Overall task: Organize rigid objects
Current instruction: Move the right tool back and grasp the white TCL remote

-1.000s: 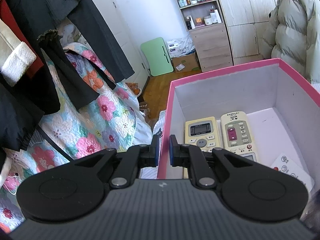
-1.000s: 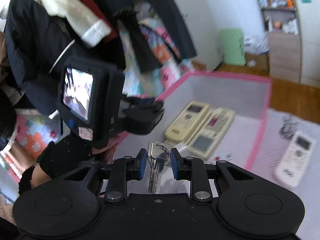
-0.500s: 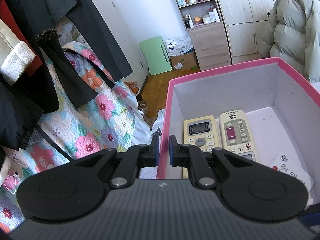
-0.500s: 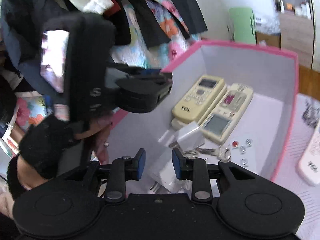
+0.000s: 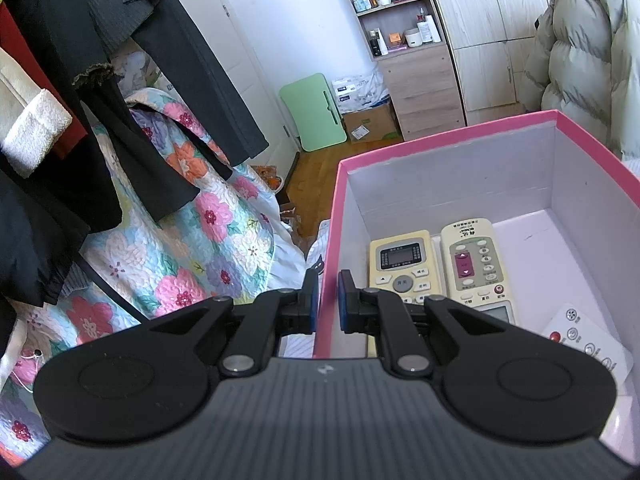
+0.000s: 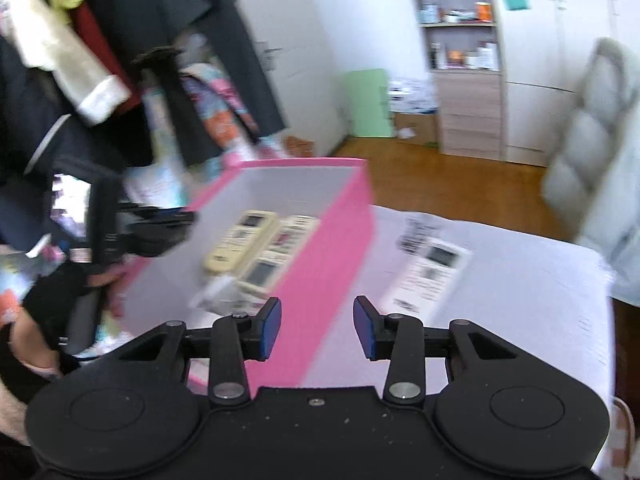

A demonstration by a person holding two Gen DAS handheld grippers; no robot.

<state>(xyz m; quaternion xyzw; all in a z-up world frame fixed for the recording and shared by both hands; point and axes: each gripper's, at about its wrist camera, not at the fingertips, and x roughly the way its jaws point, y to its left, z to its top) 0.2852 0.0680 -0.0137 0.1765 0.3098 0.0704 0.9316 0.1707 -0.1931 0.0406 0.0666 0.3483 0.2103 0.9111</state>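
Note:
A pink box (image 5: pixel 448 136) with a white inside holds two cream remotes (image 5: pixel 402 264) (image 5: pixel 474 260) side by side and a flat white remote (image 5: pixel 584 340). My left gripper (image 5: pixel 328 300) is shut on the box's left wall. In the right wrist view the box (image 6: pixel 320 264) sits left of centre, with the remotes (image 6: pixel 240 246) and a blurred white charger (image 6: pixel 212 292) inside. My right gripper (image 6: pixel 318 330) is open and empty, above the box's right wall. A white remote (image 6: pixel 428 276) lies on the white surface to the right of the box.
Dark clothes (image 5: pixel 80 92) and a floral quilt (image 5: pixel 180 248) hang to the left. A green folding table (image 5: pixel 314 112), a shelf unit (image 5: pixel 404 48) and a puffy coat (image 5: pixel 580 60) stand beyond. The white surface (image 6: pixel 520 300) extends right of the box.
My right gripper let the keys go into the box, opened wider and swung out to the right toward the white remote. The left gripper has kept its hold on the box wall.

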